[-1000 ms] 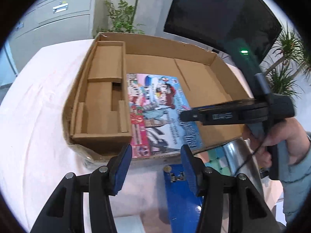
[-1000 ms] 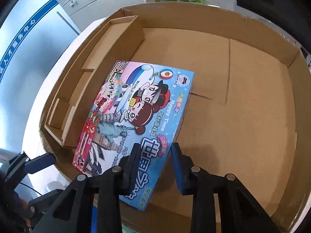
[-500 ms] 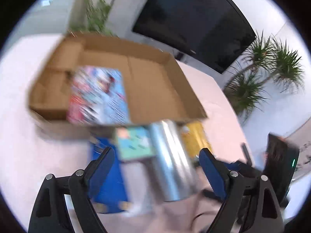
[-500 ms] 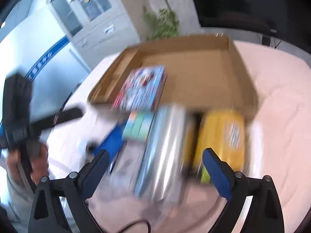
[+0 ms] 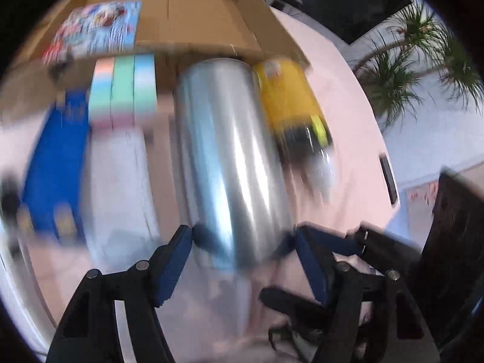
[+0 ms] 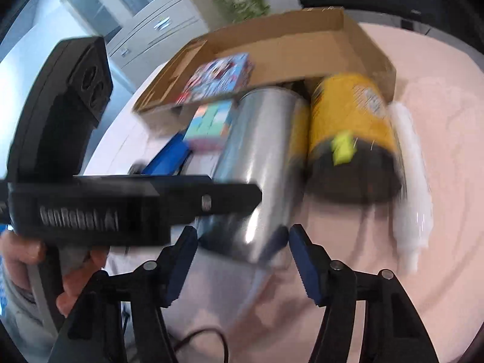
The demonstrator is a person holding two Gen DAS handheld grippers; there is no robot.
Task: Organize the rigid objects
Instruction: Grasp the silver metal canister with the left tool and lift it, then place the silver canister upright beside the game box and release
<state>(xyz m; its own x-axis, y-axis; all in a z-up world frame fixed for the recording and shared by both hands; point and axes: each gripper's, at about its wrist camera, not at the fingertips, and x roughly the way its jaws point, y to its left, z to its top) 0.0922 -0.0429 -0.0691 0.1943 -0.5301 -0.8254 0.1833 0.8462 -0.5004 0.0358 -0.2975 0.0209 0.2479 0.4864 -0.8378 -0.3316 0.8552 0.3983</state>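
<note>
A large silver cylinder (image 5: 230,157) lies on the pink table in front of a shallow cardboard box (image 5: 205,15). My left gripper (image 5: 243,242) is open, its blue pads on either side of the cylinder's near end. My right gripper (image 6: 243,239) is open too, straddling the same end of the cylinder (image 6: 257,163). A colourful game box (image 5: 96,30) lies inside the cardboard box (image 6: 302,48). Both views are motion-blurred, so contact is unclear.
Beside the cylinder lie a yellow canister (image 5: 287,103), a pastel striped box (image 5: 122,87), a blue flat item (image 5: 51,163) and a white item (image 5: 121,181). A clear white bottle (image 6: 411,181) lies right of the yellow canister (image 6: 351,127). The left gripper's body (image 6: 90,205) crosses the right wrist view.
The right gripper left the game box inside the cardboard box and pulled back. Both grippers opened wide and swung down to the silver cylinder's near end.
</note>
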